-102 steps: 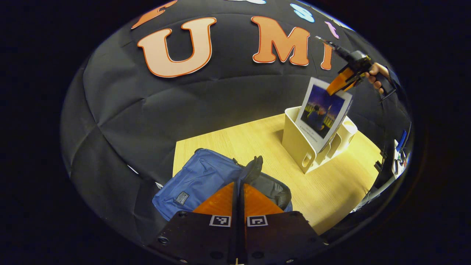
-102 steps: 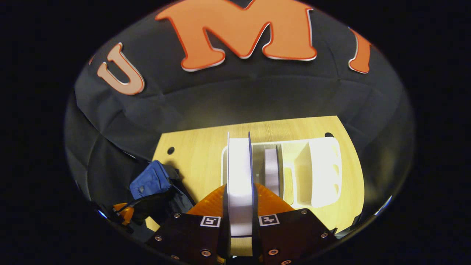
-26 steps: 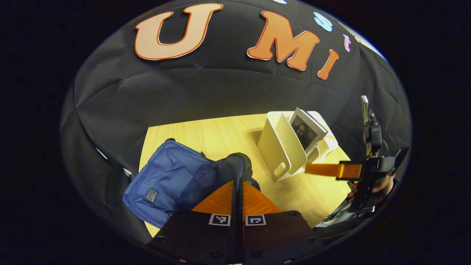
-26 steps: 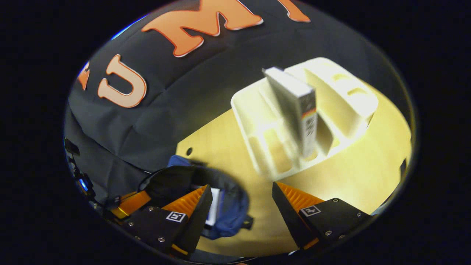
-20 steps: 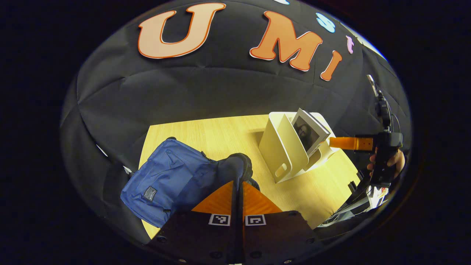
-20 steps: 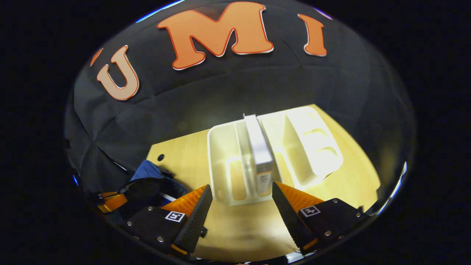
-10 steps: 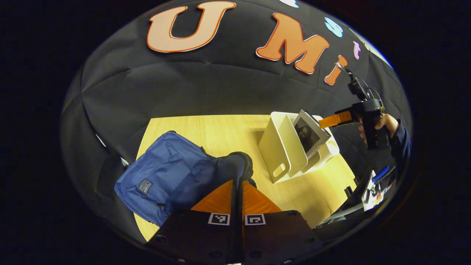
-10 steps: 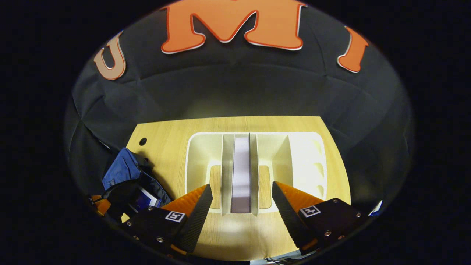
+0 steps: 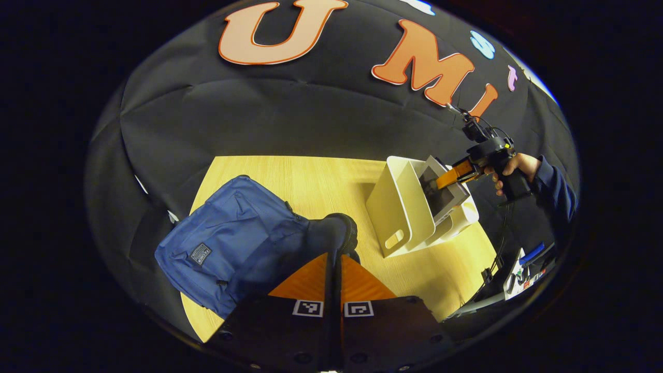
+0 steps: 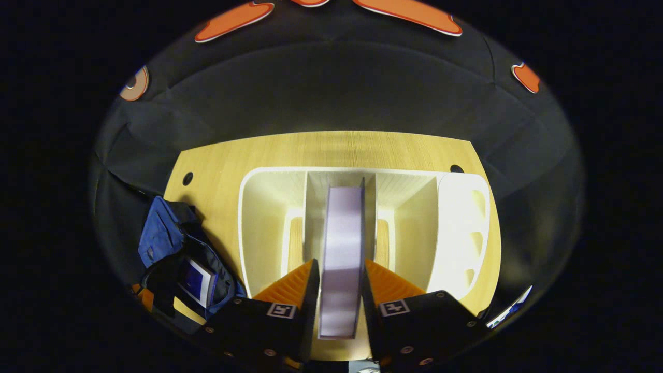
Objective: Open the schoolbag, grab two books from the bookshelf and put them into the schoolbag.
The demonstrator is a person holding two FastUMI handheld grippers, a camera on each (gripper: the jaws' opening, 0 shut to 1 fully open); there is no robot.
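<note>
On the worktop (image 10: 217, 155), one book (image 10: 196, 280) sits in the open schoolbag (image 9: 228, 248) at eight o'clock while the right gripper (image 10: 337, 290) fingers pinch the second book (image 10: 342, 248) in the bookshelf (image 10: 456, 228).

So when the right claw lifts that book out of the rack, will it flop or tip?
The book looks thick, with a squared page block, so probably stiff. The right claw grips one end, so it may swing down once clear of the bookshelf dividers. Probably fairly heavy for its size.

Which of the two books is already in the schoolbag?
The blue-covered book, inside the open schoolbag. The other book stands in the bookshelf, between the right gripper fingers.
</note>
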